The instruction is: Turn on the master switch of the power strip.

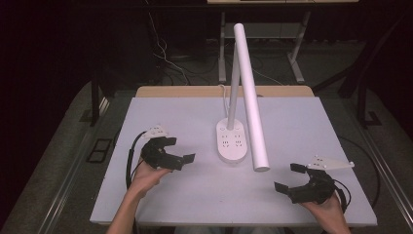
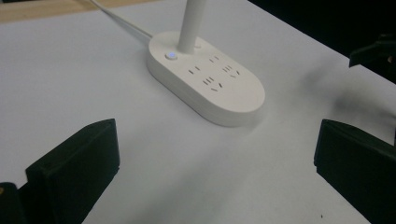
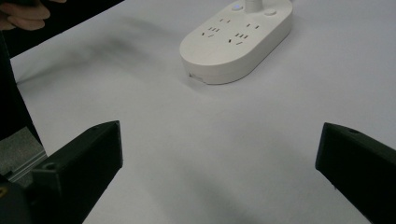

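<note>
— So, what is standing on the flat white tabletop (image 1: 170, 204)?

— At its middle, a white desk lamp with an oval base (image 1: 231, 141) is standing. The base is carrying socket holes and one small button (image 2: 171, 56) that is glowing bluish. A grey stem (image 1: 234, 87) is rising from the base, and the long white tube head (image 1: 251, 92) is slanting down toward the near side. A white cord (image 2: 121, 21) is running away from the base to the far edge.

— And the grippers?

— The left gripper (image 1: 181, 150) is resting left of the base, jaws spread wide and holding nothing. The right gripper (image 1: 289, 178) is sitting at the near right, well apart from the lamp, jaws also spread and empty. Both are pointing toward the base.
</note>
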A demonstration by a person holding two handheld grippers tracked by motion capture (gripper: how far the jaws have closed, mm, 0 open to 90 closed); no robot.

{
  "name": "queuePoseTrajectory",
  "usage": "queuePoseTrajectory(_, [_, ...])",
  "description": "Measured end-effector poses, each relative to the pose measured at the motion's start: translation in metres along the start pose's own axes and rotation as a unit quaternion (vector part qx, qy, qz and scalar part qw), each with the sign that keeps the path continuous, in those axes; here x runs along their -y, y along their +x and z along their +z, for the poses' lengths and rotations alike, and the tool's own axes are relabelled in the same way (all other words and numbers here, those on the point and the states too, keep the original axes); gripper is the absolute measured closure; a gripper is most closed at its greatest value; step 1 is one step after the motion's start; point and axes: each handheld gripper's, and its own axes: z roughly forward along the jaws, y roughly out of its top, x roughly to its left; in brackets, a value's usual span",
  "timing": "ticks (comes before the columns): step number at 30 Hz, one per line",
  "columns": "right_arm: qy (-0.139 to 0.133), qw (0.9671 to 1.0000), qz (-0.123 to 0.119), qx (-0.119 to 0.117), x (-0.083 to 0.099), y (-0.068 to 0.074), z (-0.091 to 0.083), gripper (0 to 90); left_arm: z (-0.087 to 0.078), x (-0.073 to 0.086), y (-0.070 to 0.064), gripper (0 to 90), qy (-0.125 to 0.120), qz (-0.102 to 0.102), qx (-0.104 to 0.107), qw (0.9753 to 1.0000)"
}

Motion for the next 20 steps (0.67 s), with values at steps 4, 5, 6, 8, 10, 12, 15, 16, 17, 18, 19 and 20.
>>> queuePoseTrajectory(4, [0.0,1.0,-0.003,0.0,0.0,0.0,0.0,0.1,-0.001,0.013,-0.004,0.0,0.0,-0.006,0.0,1.0])
queuePoseTrajectory(5, [-0.001,1.0,-0.005,0.0,0.0,0.0,0.0,0.1,-0.001,0.016,-0.004,0.0,0.002,-0.007,0.001,1.0])
queuePoseTrajectory(6, [-0.001,1.0,-0.005,0.0,0.0,0.0,0.0,0.1,-0.001,0.02,-0.006,0.0,0.002,-0.009,0.002,1.0])
queuePoseTrajectory(8, [-0.001,1.0,-0.004,0.001,0.0,0.0,0.0,0.1,-0.001,0.028,-0.007,0.0,0.007,-0.01,0.003,0.9999])
queuePoseTrajectory(10, [0.0,1.0,-0.003,0.0,0.0,0.0,0.0,0.1,-0.002,0.035,-0.009,0.0,0.008,-0.012,0.006,0.9999])
queuePoseTrajectory(12, [0.0,1.0,-0.003,0.0,0.0,0.0,0.001,0.1,-0.003,0.042,-0.011,0.0,0.008,-0.019,0.006,0.9998])
queuePoseTrajectory(15, [0.001,1.0,-0.002,-0.001,0.001,0.0,0.001,0.1,-0.005,0.05,-0.014,0.0,0.012,-0.017,0.008,0.9998])
queuePoseTrajectory(16, [0.002,1.0,-0.001,-0.001,0.001,0.0,0.001,0.1,-0.006,0.052,-0.015,0.0,0.011,-0.021,0.009,0.9997])
queuePoseTrajectory(17, [0.003,1.0,0.001,-0.001,0.001,0.0,0.001,0.1,-0.006,0.054,-0.016,0.0,0.009,-0.02,0.01,0.9997])
queuePoseTrajectory(18, [0.003,1.0,0.001,-0.001,0.001,0.0,0.001,0.1,-0.006,0.055,-0.017,0.0,0.009,-0.018,0.012,0.9997])
queuePoseTrajectory(19, [0.003,1.0,0.0,-0.001,0.001,0.0,0.001,0.1,-0.006,0.056,-0.018,0.0,0.01,-0.016,0.014,0.9997])
queuePoseTrajectory(20, [0.004,1.0,-0.001,-0.001,0.001,0.0,0.002,0.1,-0.005,0.056,-0.019,0.0,0.01,-0.012,0.016,0.9998])
